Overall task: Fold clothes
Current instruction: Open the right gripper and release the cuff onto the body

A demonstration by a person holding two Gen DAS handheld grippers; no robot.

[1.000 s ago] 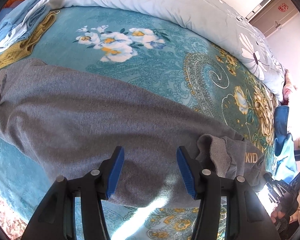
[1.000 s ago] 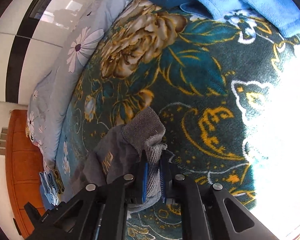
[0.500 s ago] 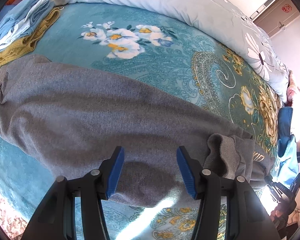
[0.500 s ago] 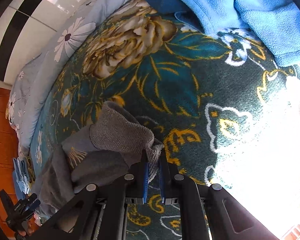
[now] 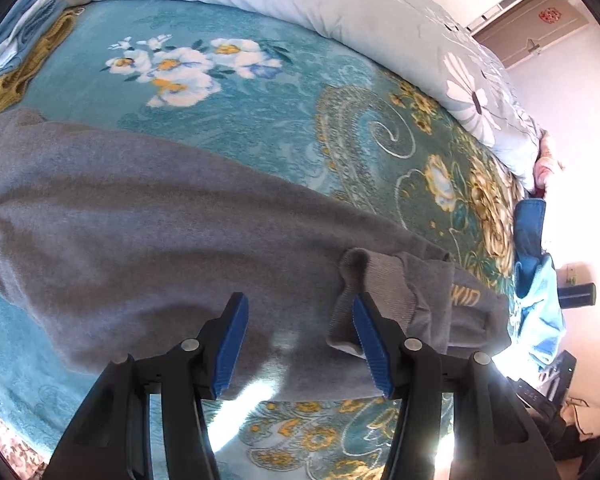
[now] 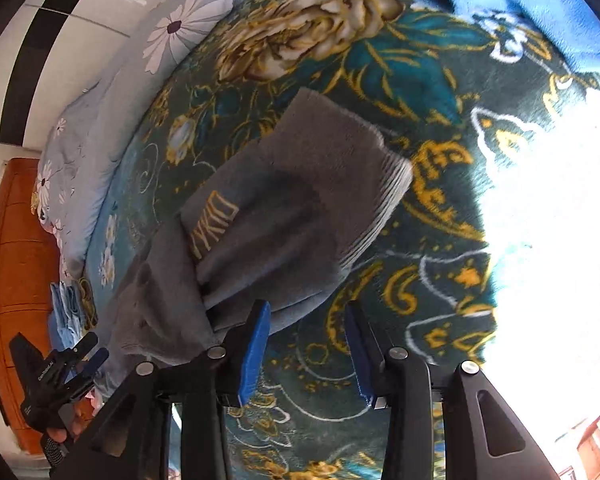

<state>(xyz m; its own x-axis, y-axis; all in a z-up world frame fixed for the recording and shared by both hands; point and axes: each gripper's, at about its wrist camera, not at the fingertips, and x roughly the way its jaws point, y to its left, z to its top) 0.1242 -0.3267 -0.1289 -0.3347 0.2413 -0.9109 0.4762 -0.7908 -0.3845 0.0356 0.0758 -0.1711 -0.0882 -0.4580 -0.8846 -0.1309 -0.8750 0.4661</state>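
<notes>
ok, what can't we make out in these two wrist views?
- Sweater hem: left wrist view, hidden behind the left tongs.
- Sweater lettering: right wrist view, folded over, only partly legible.
- Blanket at right: right wrist view, washed out by sun glare.
- Stack of folded clothes: left wrist view, cut off by the lens edge.
- Right tongs: opening, nothing between them.

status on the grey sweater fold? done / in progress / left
Done: a sleeve with its ribbed cuff lies folded across the grey sweater, and folded clothes are stacked at the far corner of the bed. In hand: nothing; the right tool is opening with only the blanket between its jaws, and the left tool hovers open over the sweater. Left: the long body looks unfolded.
</notes>
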